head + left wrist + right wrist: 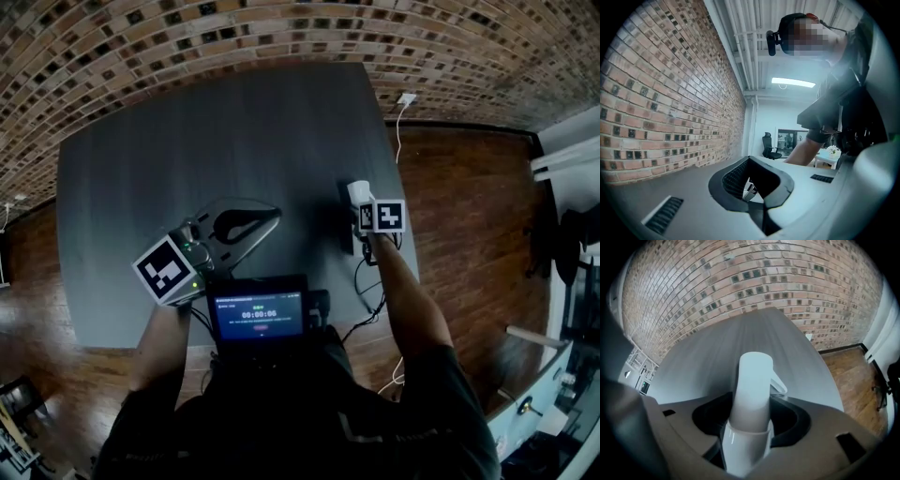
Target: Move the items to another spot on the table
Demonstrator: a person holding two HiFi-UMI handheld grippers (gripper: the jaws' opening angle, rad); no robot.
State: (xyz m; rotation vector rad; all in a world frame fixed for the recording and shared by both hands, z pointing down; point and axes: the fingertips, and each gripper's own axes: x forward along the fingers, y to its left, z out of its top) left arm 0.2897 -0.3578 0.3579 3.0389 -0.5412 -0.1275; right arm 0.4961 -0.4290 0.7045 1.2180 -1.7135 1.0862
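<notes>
Right gripper (752,398) is gripping the white spray bottle (751,373). Its jaws are sitting fairly wide because the bottle is a fat one. The pads are pressing on both sides just under the trigger head, so I reckon the head is acting as a stop if the bottle starts slipping. The gripper is pointing steeply down, which is keeping the jaw bodies off the table (187,141) and leaving the nozzle free, poking toward 3 o'clock in the right gripper view. The bottle is standing upright at about 3 o'clock from the table's centre in the head view, near that edge. I can't tell whether its base is resting on the top or hanging just off it, since the jaws are hiding that. Left gripper (272,215) is carrying nothing: the tips are looking closed together, with only an empty loop showing between the pads. It's hanging level at about 7 o'clock, near the front edge and just beside the chest-mounted screen (258,314). It's pointing toward 3 o'clock, well apart from the bottle. That's reading as parked on purpose, out of the right arm's path. My read is that this is the pick-up end of the move, with the transfer not yet done. The bare stretch toward 10 o'clock is looking like the obvious drop zone.
</notes>
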